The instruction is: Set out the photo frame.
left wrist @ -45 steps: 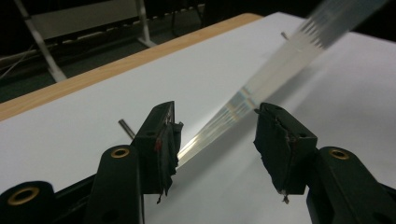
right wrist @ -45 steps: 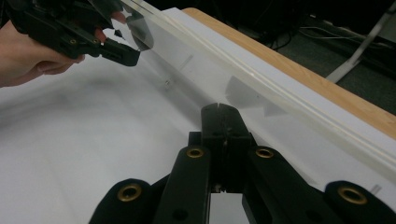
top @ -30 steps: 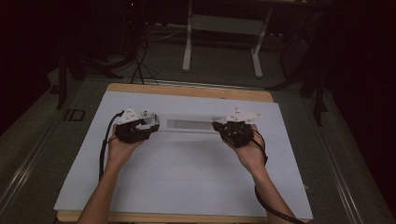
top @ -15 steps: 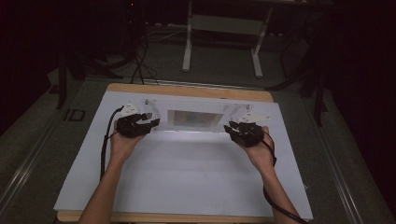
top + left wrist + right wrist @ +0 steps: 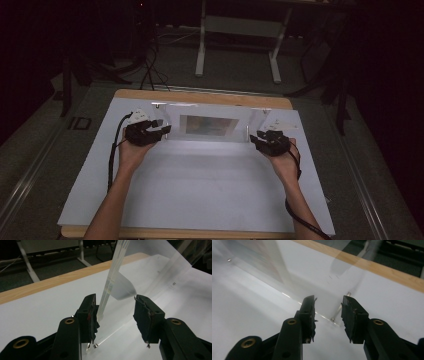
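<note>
Work in hand: the person is standing a clear acrylic picture frame [image 5: 207, 125], a see-through stand with a coloured picture in its middle panel, on the white-covered wooden counter [image 5: 200, 200].
Where the frame is: it is sitting at upper centre of the high view, near the far edge of the counter, with its two side wings spreading toward the lower left and lower right of the frame.
Left tongs [image 5: 161, 131]: they are standing apart at the left wing; in the left gripper view [image 5: 116, 315] the clear edge is rising between the jaws, lying against the left pad [image 5: 93, 315] and well clear of the other, so no clamp is on it.
Right tongs [image 5: 256, 140]: they are also standing apart, at the foot of the right wing; in the right gripper view [image 5: 328, 312] the wing's lower corner is lying just beyond the gap, not squeezed.
Done, as I judge it: the frame looks to be already upright and bearing on the counter by itself.
Left, as I judge it: easing both tongs away without knocking the wings, and perhaps squaring the stand.
What the high view is giving: the whole layout, both forearms coming in from the bottom, and the coloured picture in the panel.
What the gripper views are giving: the open gaps between the jaws, the layered thickness of the acrylic edge [image 5: 110, 285], and a small metal fastener [image 5: 333, 319] at the wing's corner, too small to make out from above.
</note>
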Action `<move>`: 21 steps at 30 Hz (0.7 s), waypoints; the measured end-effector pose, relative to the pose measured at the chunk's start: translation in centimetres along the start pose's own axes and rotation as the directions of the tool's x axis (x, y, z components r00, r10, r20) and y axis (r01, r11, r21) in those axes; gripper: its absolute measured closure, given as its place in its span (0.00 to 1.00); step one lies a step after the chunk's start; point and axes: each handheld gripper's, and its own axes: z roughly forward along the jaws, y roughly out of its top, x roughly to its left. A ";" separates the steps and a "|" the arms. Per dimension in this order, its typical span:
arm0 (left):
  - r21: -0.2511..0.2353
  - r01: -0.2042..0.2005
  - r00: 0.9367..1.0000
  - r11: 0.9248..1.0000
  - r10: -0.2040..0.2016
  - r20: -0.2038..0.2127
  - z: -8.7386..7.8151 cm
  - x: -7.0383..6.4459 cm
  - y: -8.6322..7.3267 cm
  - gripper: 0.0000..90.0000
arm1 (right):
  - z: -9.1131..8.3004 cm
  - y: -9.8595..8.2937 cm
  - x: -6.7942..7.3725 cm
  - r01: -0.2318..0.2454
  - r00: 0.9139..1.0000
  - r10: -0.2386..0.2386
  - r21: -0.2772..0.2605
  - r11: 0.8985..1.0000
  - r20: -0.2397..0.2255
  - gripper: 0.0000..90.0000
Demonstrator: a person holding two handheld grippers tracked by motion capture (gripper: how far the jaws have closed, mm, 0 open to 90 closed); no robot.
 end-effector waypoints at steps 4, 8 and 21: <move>0.001 0.003 1.000 1.000 -0.003 0.000 0.1 0.1 0.1 0.59 | 0.4 -0.8 -0.8 -0.033 0.999 0.033 0.001 0.999 0.011 0.64; 0.001 0.006 1.000 1.000 -0.006 0.003 0.1 0.1 0.1 0.59 | 0.9 -1.1 -1.6 -0.062 0.998 0.062 -0.022 0.998 0.007 0.57; -0.005 0.025 1.000 1.000 -0.025 0.001 0.3 0.4 0.1 0.59 | 2.8 -0.9 -1.8 -0.036 0.998 0.029 -0.118 0.992 -0.062 0.54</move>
